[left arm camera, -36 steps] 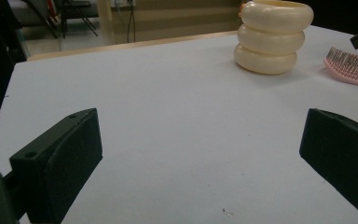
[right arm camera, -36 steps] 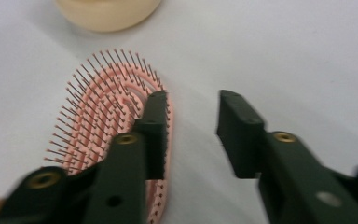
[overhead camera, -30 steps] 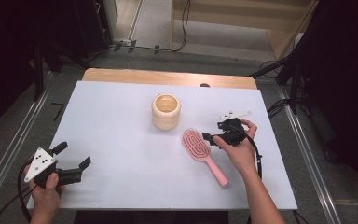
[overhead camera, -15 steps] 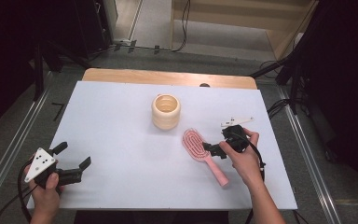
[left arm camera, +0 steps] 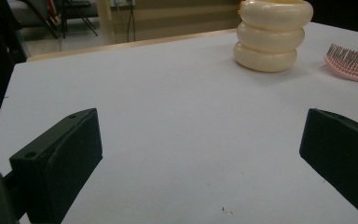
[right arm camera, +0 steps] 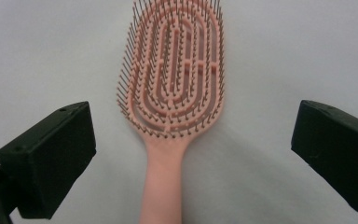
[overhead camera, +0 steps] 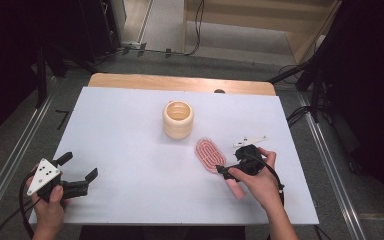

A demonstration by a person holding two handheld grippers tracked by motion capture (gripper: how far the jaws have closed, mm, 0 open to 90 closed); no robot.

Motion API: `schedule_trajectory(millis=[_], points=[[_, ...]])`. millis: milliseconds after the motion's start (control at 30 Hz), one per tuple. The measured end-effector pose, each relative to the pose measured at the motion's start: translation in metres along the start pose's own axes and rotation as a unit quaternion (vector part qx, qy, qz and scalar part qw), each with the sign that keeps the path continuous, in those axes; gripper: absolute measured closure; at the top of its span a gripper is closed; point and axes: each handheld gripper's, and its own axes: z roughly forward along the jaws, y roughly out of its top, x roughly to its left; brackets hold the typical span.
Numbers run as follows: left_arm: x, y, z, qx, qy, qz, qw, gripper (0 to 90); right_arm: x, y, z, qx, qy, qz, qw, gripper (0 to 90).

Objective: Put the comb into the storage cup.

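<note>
No brand, label or legible writing appears on any item. The hairbrush (right arm camera: 172, 93) is pink plastic, with an oval vented head, rows of dark-tipped bristles facing up, and a plain straight handle. It lies flat on the white table (overhead camera: 130, 130), just beside the cream ribbed cup (overhead camera: 178, 119), on that cup's near right side, head pointing toward the cup. The right gripper (overhead camera: 232, 165) is over the handle, jaws wide apart, one on each side of the neck, neither touching it. The left gripper (overhead camera: 75, 175), jaws also apart and holding nothing, sits well apart from the cup, at the table's near left corner.
</note>
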Motion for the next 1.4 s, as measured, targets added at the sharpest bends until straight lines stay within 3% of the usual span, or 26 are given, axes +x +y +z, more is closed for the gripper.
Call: schedule_trajectory(millis=[100,167,300,367,433,667,833,1000,1200,1400], points=[[0.000,0.000,0.000,0.000,0.000,0.000,1.0000,0.0,0.002,-0.006,0.001,0.003,0.006,0.004,1.0000,0.0],[0.000,0.000,0.000,0.000,0.000,0.000,1.0000,0.0,0.003,-0.009,0.001,0.003,0.003,0.013,0.9999,8.2],[0.000,0.000,0.000,0.000,0.000,0.002,1.0000,0.0,0.006,-0.015,0.006,0.014,0.013,0.016,0.9997,12.6],[0.000,0.000,0.001,0.001,-0.001,0.004,1.0000,0.0,0.008,-0.017,0.008,0.027,0.006,0.008,0.9996,17.4],[0.000,0.000,0.001,0.004,-0.001,0.008,1.0000,0.0,0.010,-0.018,0.010,0.032,0.004,0.016,0.9994,25.1],[0.000,0.000,0.001,0.004,-0.002,0.010,0.9999,0.0,0.015,-0.021,0.018,0.052,0.008,0.024,0.9983,38.0],[0.000,0.001,0.001,0.004,-0.003,0.010,0.9999,0.0,0.017,-0.021,0.019,0.050,-0.016,0.022,0.9984,47.2],[-0.001,0.001,0.001,0.004,-0.003,0.011,0.9999,0.0,0.025,-0.022,0.021,0.051,-0.052,0.001,0.9974,54.1],[-0.001,0.001,0.002,0.005,-0.002,0.011,0.9999,0.0,0.024,-0.021,0.021,0.052,-0.052,0.009,0.9973,66.1],[0.000,0.001,0.002,0.004,-0.003,0.010,0.9999,0.0,0.019,-0.026,0.019,0.027,-0.037,0.007,0.9989,67.5]])
